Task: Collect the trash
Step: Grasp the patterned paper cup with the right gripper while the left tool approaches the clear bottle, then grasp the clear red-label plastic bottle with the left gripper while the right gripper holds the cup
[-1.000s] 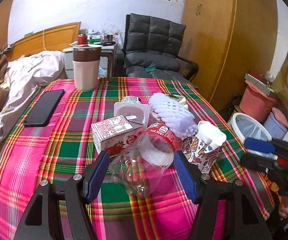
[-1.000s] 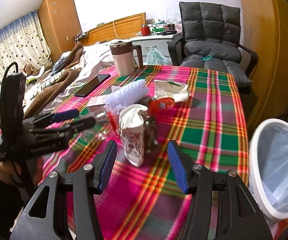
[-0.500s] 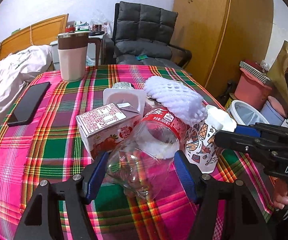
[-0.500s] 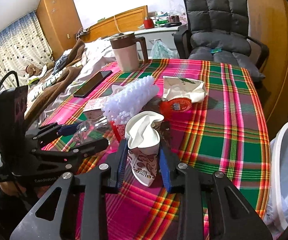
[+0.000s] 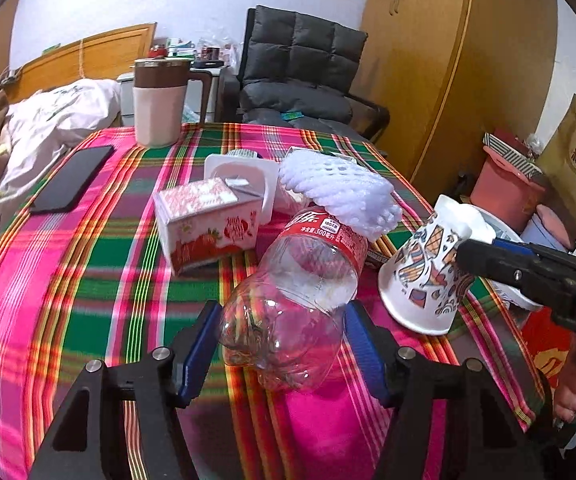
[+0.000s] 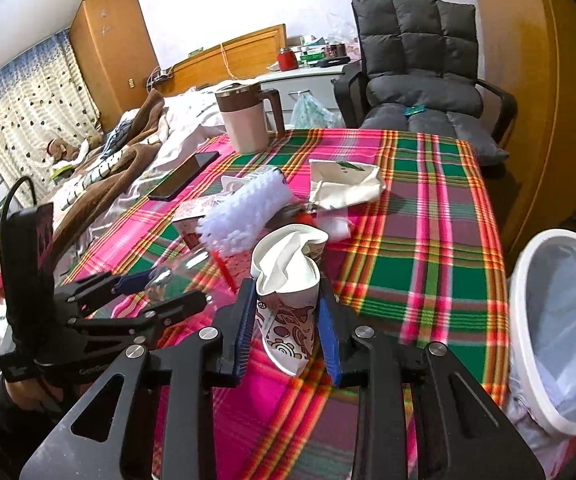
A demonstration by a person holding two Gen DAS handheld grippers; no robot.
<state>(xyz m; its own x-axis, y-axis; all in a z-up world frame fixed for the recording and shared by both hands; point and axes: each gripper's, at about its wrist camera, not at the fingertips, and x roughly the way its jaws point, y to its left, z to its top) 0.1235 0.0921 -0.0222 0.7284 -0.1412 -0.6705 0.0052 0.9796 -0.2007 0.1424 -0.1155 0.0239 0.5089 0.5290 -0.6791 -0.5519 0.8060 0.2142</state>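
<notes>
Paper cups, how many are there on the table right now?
1 that I can see: the patterned paper cup, tilted and stuffed with tissue, sits clamped in the right gripper at the near table edge. The trash pile may hide others.

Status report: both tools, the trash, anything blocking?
Right tool shut on paper cup, tilted. Left tool closing around clear bottle, pads not yet pressing. White bin beside table, way clear.

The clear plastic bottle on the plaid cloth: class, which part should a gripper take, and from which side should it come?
Grip the clear plastic bottle across its bare lower body, below the red label. It lies on its side, base towards the left gripper, so come in from the base end with a pad on each curved flank. The thin wall will probably give, so close gently.
</notes>
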